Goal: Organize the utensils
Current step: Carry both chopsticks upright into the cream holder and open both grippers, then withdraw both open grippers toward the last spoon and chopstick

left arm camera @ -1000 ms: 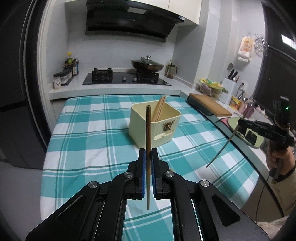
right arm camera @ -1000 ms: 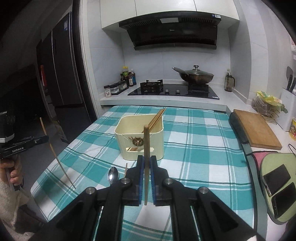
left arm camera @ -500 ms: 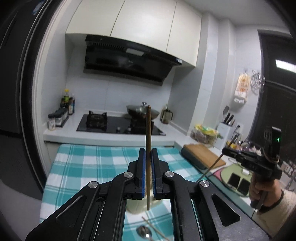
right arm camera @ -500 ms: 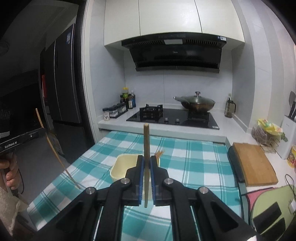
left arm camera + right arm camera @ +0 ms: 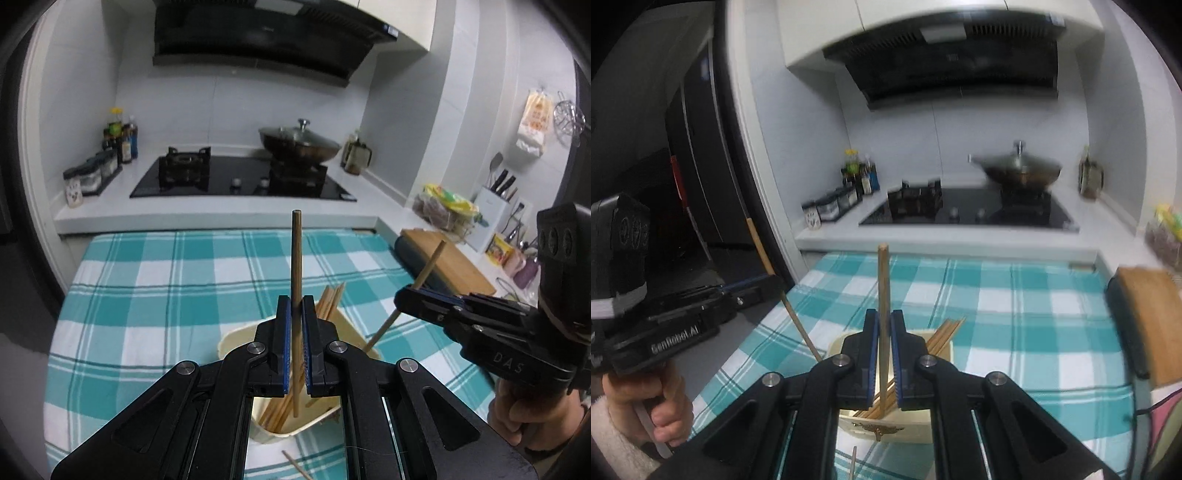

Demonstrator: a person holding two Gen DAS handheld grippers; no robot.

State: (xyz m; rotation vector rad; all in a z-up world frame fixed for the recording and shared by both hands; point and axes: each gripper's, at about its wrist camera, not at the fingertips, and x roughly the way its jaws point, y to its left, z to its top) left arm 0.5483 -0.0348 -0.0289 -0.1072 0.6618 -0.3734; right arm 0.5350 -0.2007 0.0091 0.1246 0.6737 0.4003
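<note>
My left gripper [image 5: 295, 347] is shut on a brown chopstick [image 5: 296, 258], held upright with its lower end inside the cream utensil box [image 5: 236, 338]. My right gripper [image 5: 883, 354] is shut on a lighter chopstick [image 5: 884, 288], also upright with its tip over the same box [image 5: 838, 341]. Several chopsticks [image 5: 332, 301] lean in the box. The right gripper [image 5: 424, 299] shows in the left wrist view, its chopstick slanting down to the box rim. The left gripper [image 5: 764, 284] shows in the right wrist view.
The box stands on a teal checked tablecloth [image 5: 166, 277]. A loose chopstick [image 5: 295, 467] lies on the cloth in front of the box. A wooden cutting board [image 5: 454, 258] lies at the right. A stove with a lidded wok [image 5: 299, 142] and spice jars [image 5: 92, 173] are behind.
Both grippers have come down from a raised position to just above the box, closer together. Each chopstick's lower end is now at or inside the box opening.
</note>
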